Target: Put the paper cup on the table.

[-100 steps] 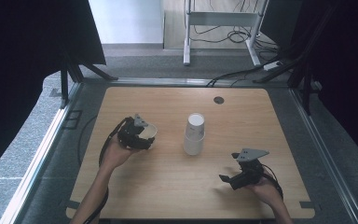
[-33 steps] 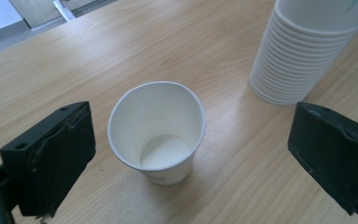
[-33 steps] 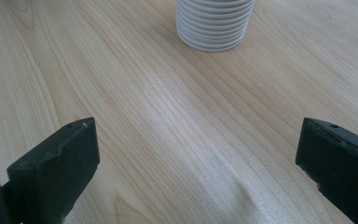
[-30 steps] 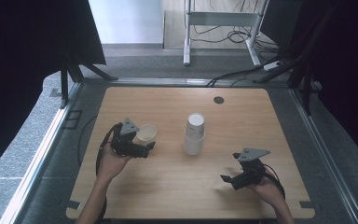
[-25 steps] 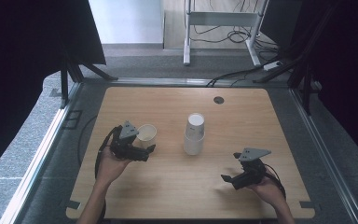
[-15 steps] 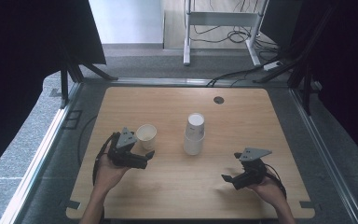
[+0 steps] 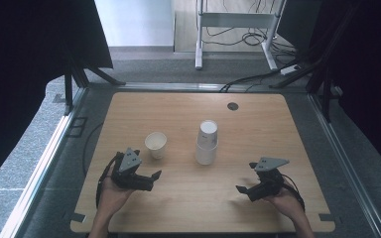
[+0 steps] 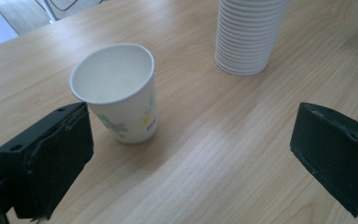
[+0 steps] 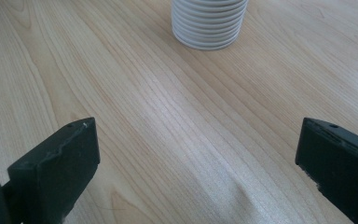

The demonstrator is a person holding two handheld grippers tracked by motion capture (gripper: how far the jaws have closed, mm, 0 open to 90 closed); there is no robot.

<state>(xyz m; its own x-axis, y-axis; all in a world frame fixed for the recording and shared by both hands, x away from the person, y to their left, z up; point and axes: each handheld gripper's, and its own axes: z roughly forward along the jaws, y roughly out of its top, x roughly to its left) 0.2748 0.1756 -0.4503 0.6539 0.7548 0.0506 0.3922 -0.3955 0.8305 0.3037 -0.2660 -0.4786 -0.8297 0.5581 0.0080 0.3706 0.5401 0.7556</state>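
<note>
A single white paper cup [image 7: 156, 144] stands upright on the wooden table [image 7: 258, 129], left of a tall stack of white cups [image 7: 207, 142]. My left gripper [image 7: 153, 180] is open, just nearer the front edge than the single cup and apart from it. In the left gripper view the cup [image 8: 116, 93], with a small printed pattern, stands beyond the left jaw, and the stack [image 8: 249, 35] is farther off; the gripper [image 8: 196, 158] holds nothing. My right gripper [image 7: 244, 178] is open near the front right, pointing toward the stack [image 9: 208, 23], with bare wood between its jaws [image 9: 196, 163].
A dark round grommet hole [image 7: 232, 106] sits near the table's far edge. Black cables trail from both grippers off the front of the table. A white metal frame [image 7: 238, 29] and floor cables lie beyond the far edge.
The left gripper carried the single cup rightward, set it down upright, opened and drew back toward the front edge. The right gripper stayed put.
</note>
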